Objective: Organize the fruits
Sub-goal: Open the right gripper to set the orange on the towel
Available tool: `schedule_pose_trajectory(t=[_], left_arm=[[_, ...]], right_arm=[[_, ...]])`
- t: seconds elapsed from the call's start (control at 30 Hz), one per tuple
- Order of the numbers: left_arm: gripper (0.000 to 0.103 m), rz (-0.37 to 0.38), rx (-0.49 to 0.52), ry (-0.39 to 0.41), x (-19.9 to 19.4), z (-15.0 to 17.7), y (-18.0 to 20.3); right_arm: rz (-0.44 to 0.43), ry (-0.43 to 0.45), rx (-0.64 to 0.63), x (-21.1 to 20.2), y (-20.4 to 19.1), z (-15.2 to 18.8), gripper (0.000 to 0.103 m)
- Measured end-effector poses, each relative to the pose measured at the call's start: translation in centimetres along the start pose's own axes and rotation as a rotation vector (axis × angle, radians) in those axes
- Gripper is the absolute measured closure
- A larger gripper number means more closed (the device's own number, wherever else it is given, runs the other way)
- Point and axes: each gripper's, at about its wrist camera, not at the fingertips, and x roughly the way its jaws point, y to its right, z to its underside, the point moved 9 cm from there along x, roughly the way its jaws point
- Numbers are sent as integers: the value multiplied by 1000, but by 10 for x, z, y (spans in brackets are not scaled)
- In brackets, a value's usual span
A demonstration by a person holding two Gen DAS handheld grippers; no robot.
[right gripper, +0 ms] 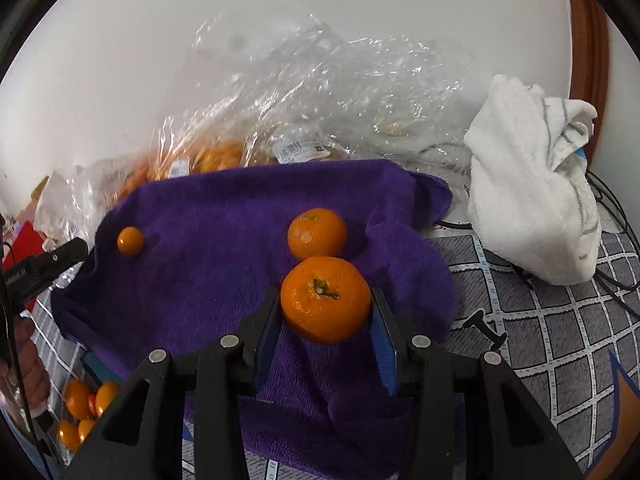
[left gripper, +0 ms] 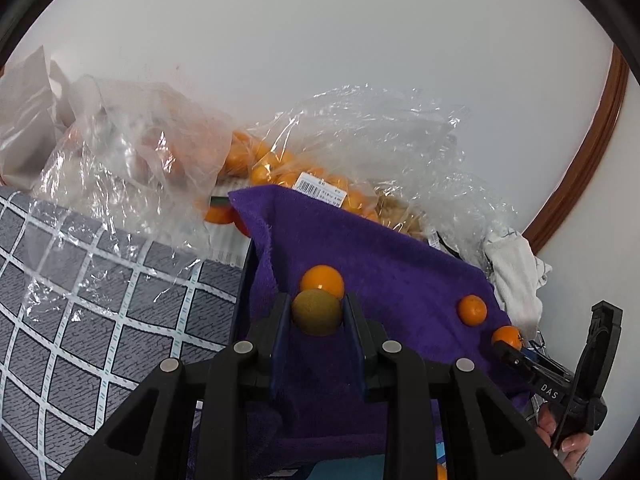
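A home, it seems. Beyond the jaws, supermarket bags (left gripper: pixel 352 148) of fruit and a white towel (right gripper: pixel 532 196) crowd a checked tablecloth (left gripper: pixel 80 300).

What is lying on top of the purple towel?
On the purple towel: a mandarin and a kumquat lie loose. Whatever the towel covers is hidden.

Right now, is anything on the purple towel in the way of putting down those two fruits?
Partly. A kumquat sits just beyond the held kiwi, and a mandarin lies just beyond the held tangerine. The purple towel is otherwise bare between them.
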Motion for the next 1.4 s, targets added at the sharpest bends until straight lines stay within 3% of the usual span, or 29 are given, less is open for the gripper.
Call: schedule_pose_trajectory(t=[0.37, 0.6, 1.0, 1.17, 1.4], left_arm=[[78, 11, 28, -10, 4, 4, 8], [78, -41, 89, -28, 10, 12, 16], [78, -115, 105, -81, 22, 22, 9], [78, -121, 104, -83, 22, 23, 10], [78, -139, 115, -88, 24, 24, 9]], right_arm=[[-15, -31, -48, 11, -15, 10, 60], [14, -51, -83, 14, -19, 13, 60], [-16, -60, -65, 11, -18, 13, 59], [-21, -13, -60, -2, -18, 6, 40], [-46, 49, 2, -18, -8, -4, 39]])
